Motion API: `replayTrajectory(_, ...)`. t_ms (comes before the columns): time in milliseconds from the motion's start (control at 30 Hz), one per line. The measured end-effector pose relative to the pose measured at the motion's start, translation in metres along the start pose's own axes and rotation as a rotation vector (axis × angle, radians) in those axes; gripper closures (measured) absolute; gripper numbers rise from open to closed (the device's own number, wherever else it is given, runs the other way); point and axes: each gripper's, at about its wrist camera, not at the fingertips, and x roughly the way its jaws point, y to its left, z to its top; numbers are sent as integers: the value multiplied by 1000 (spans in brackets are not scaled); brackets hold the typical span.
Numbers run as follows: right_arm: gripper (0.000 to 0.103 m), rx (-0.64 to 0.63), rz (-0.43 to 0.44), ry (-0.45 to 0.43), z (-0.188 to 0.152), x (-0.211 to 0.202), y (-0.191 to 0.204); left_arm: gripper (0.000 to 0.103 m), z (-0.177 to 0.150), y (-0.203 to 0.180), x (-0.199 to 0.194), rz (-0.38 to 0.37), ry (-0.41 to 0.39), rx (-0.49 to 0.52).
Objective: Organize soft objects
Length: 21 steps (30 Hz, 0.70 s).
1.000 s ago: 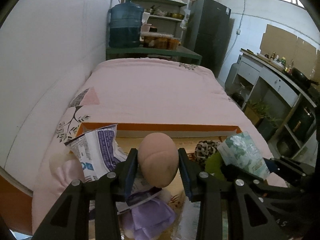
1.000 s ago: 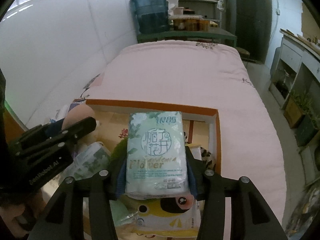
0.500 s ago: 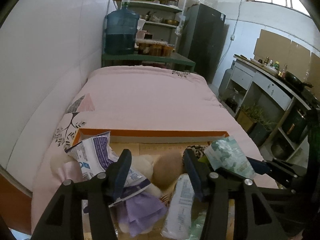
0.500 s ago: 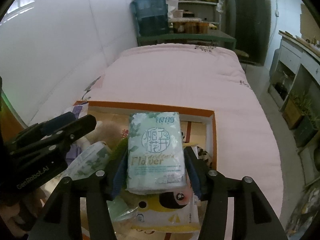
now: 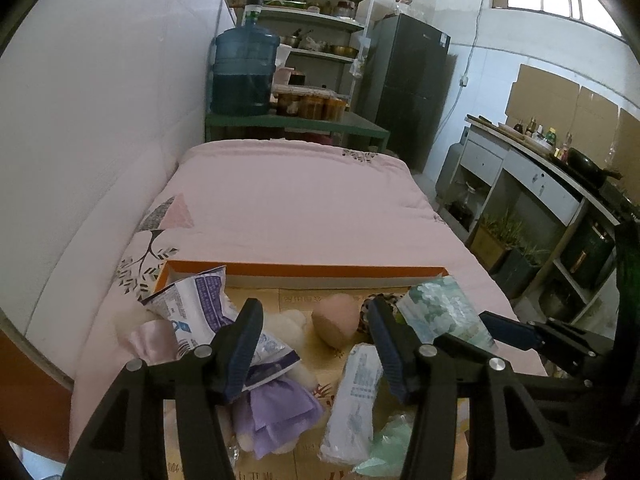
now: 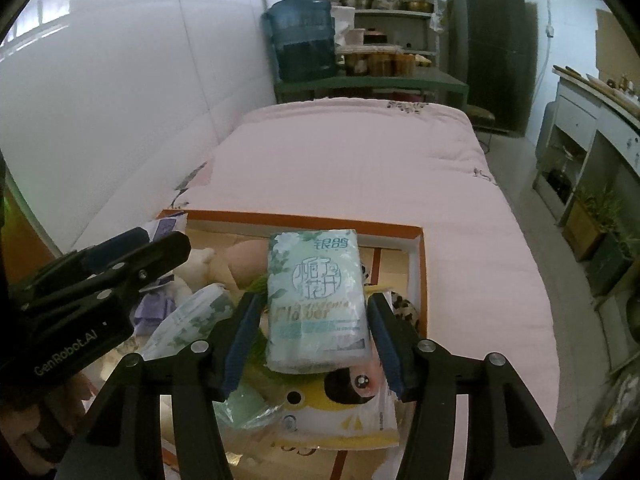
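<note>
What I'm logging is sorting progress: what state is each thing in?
orange box: open-topped, on the bed.
left gripper: open, empty.
right gripper: open, tissue pack between its fingers.
tissue pack: resting on other items in the orange box.
peach plush ball: lying loose in the orange box.

- The orange-rimmed box (image 5: pixel 304 270) lies on the pink bed, holding the soft things.
- The peach plush ball (image 5: pixel 335 320) rests near the box's far wall.
- The green floral tissue pack (image 6: pixel 318 300) lies flat atop the pile, label up.
- The purple-skirted plush doll (image 5: pixel 276 412) lies left of the ball.
</note>
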Motion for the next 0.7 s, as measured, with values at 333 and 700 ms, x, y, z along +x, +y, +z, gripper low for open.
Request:
replayTrajectory(333, 46, 4, -5, -15, -5, -16, 4, 48, -4, -5, -20, 19, -30, 13)
replayTrajectory(700, 46, 2, -25, -32, -15, -31, 12, 48, -12, -5, -34, 12, -33, 2)
